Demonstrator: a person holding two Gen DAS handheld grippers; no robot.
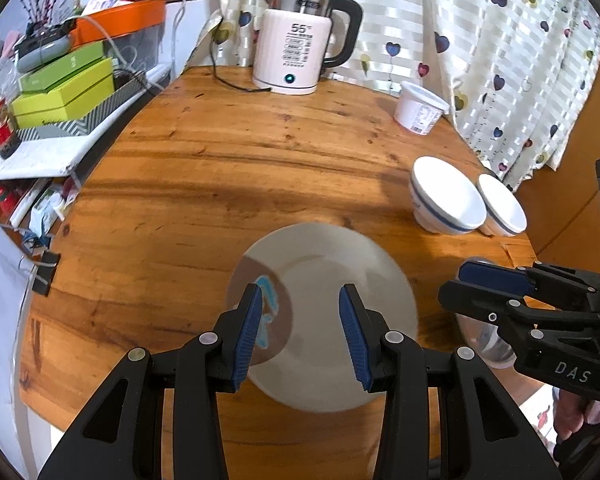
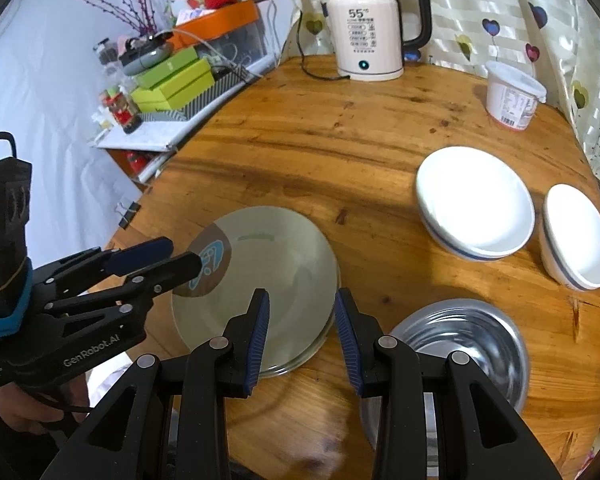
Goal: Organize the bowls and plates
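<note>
Left wrist view: left gripper (image 1: 299, 334) jaws apart, empty, above round pale plate with brown-and-blue patch (image 1: 332, 320) on round wooden table (image 1: 220, 168) | right gripper (image 2: 302, 338) released, empty, over plate's right rim | steel bowl (image 2: 464, 344) at 3 o'clock of plate | two white blue-banded bowls (image 2: 476, 204) at 2 o'clock

Round wooden tabletop (image 1: 228, 168) filling room's middle, daylight glaring across grain. Heart-print curtain (image 1: 480, 40) hanging behind, striped and pale. White wall (image 2: 40, 80) standing at left. Side shelf (image 1: 40, 152) sitting beside tabletop, carrying green boxes (image 1: 64, 88) under orange-lidded bin (image 1: 120, 20).
</note>
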